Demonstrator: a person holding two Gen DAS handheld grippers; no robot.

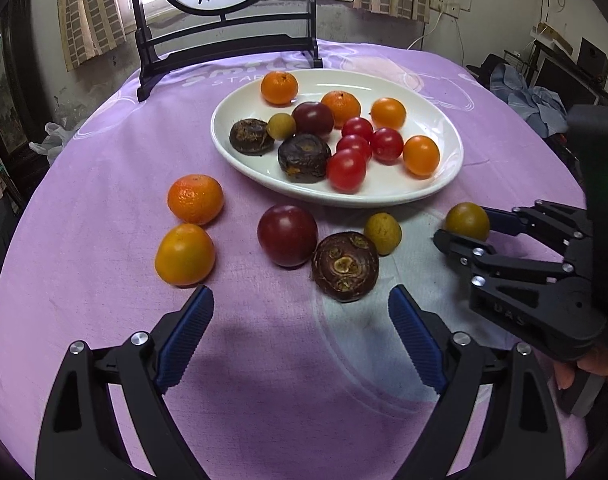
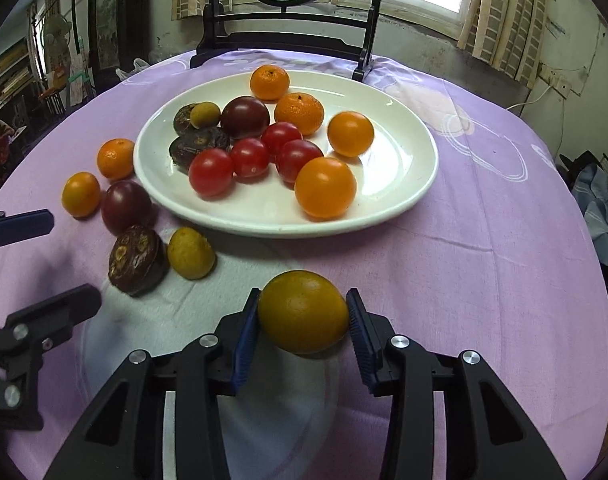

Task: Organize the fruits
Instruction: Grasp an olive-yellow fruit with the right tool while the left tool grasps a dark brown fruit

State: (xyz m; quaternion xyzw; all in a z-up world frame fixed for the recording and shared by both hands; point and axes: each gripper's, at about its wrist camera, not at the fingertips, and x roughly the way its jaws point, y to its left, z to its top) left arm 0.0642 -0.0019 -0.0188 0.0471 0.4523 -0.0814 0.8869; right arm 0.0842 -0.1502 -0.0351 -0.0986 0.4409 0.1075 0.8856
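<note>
Right wrist view: the right gripper [image 2: 303,322] had its blue pads on both sides of a yellow-brown fruit [image 2: 303,312], touching it left and right, so it was clamped on that fruit, which sat low over the purple tablecloth [image 2: 484,240] just in front of the white oval plate [image 2: 404,200]. No earlier picture was given, so nothing on jaw motion. The plate held mandarins, orange tomatoes, four red tomatoes [image 2: 250,157], a dark plum, two dark brown flattish fruits and one small yellow-green fruit. Loose on the cloth, left of the plate: a mandarin [image 2: 115,159], an orange tomato [image 2: 81,194], a dark red plum [image 2: 126,207], a brown scarred fruit [image 2: 138,259] and a small yellow-green fruit [image 2: 191,253] touching or just beside it. In the left wrist view the left gripper [image 1: 302,322] stood wide open with nothing between the pads, above bare cloth, the brown scarred fruit just ahead near its right finger [image 1: 414,344]. The right-hand tool came in from the right edge there, fruit at its tips. A dark wooden stand [image 1: 224,44] with a round painted panel stood behind the plate, a curtained window beyond it.
</note>
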